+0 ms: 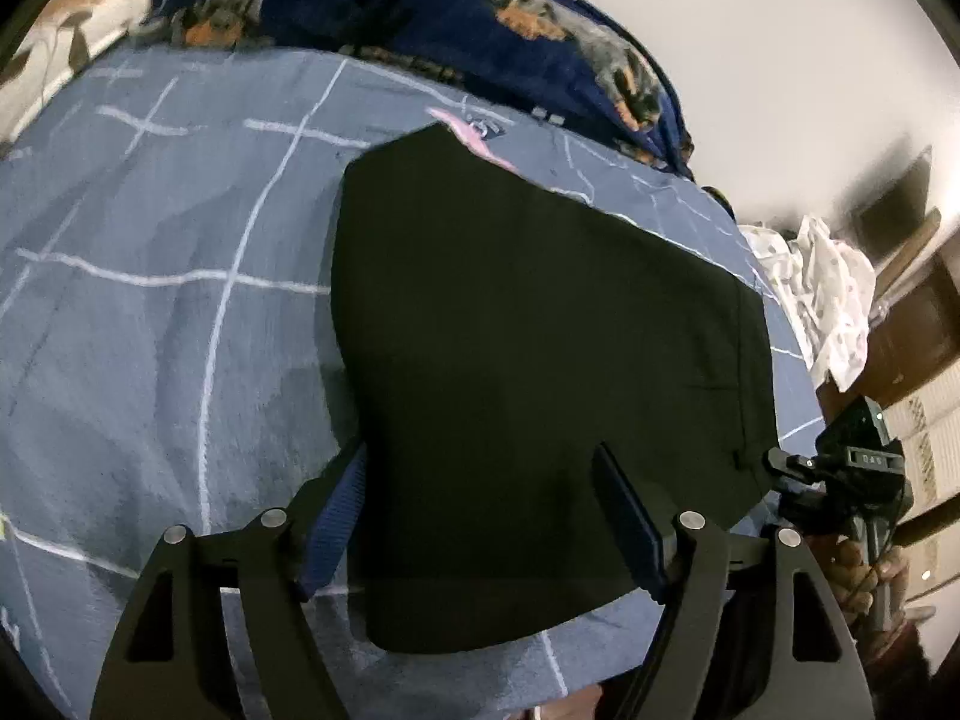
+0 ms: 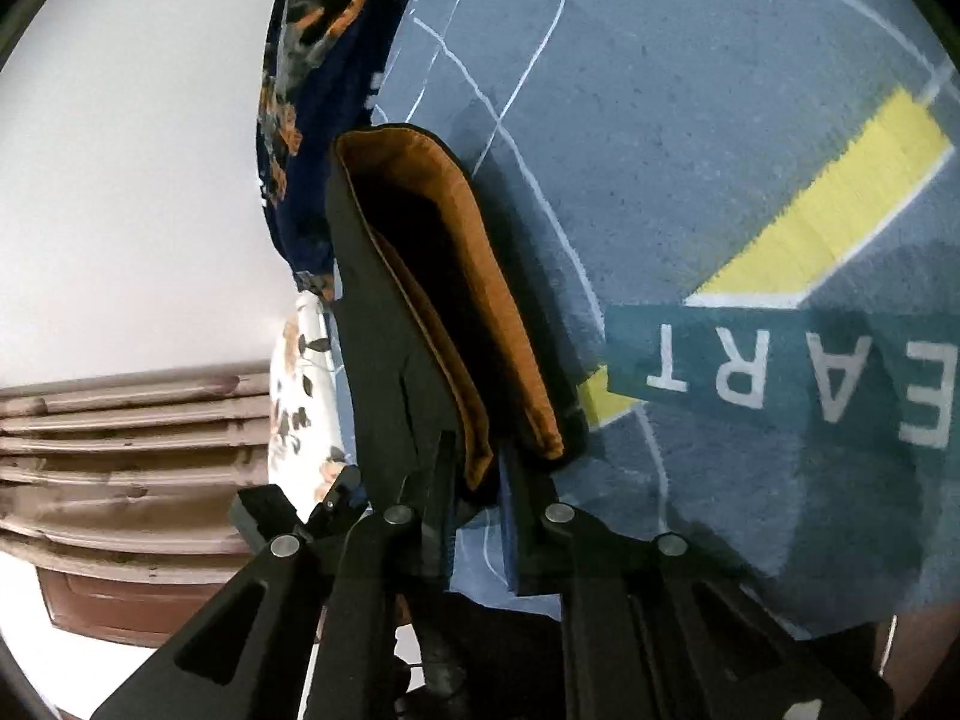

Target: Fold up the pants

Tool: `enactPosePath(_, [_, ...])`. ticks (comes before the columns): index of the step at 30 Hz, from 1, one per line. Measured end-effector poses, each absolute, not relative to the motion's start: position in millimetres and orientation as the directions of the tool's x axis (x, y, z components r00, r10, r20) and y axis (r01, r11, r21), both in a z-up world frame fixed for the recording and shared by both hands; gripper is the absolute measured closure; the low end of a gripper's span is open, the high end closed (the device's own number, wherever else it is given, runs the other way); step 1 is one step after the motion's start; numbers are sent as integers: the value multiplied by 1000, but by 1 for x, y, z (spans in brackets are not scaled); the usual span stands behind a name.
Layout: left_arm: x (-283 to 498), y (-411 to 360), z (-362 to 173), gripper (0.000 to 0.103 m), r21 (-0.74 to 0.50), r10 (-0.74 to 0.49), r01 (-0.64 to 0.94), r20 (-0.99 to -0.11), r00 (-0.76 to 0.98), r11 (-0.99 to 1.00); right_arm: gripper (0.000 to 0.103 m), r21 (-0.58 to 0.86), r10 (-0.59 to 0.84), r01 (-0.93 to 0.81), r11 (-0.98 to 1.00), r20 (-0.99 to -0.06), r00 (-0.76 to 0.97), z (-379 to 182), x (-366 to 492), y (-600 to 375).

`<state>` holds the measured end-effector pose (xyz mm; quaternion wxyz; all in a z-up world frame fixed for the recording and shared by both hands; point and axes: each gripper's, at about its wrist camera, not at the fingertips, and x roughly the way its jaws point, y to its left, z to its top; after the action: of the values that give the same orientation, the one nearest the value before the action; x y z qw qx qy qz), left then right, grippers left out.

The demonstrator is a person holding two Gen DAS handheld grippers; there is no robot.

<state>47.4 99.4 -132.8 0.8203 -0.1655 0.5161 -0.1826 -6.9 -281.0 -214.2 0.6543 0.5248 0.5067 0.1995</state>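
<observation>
Blue bedsheet [image 2: 690,150] reads "EART"; black pants [image 1: 540,330] folded.

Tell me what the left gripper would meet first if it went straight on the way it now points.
Most likely the dark pants. The left gripper has its jaws spread open right over the folded fabric lying on the blue bedsheet, so pushing on would land it on the pants. How high it sits above them is unclear.

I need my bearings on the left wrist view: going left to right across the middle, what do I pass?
Blue grid bedsheet → black pants → white patterned cloth → dark wooden furniture.
</observation>
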Motion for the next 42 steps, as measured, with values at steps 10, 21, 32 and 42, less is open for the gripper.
enactPosePath(10, [47,106,-142,28,-486,-486,102,-791,371,868,76,735,651,210,645,-672,353,-173,6,-265])
enactPosePath(21, [47,107,-142,28,-500,-497,93,-787,366,861,37,746,656,247,619,-663,361,-162,9,-288])
enactPosePath(32, [49,108,-143,28,-502,-497,86,-792,353,861,75,772,712,204,602,-634,301,-175,22,-271])
enactPosePath(42, [48,110,-143,28,-511,-503,77,-790,349,856,76,772,724,144,619,-632,274,-173,37,-265])
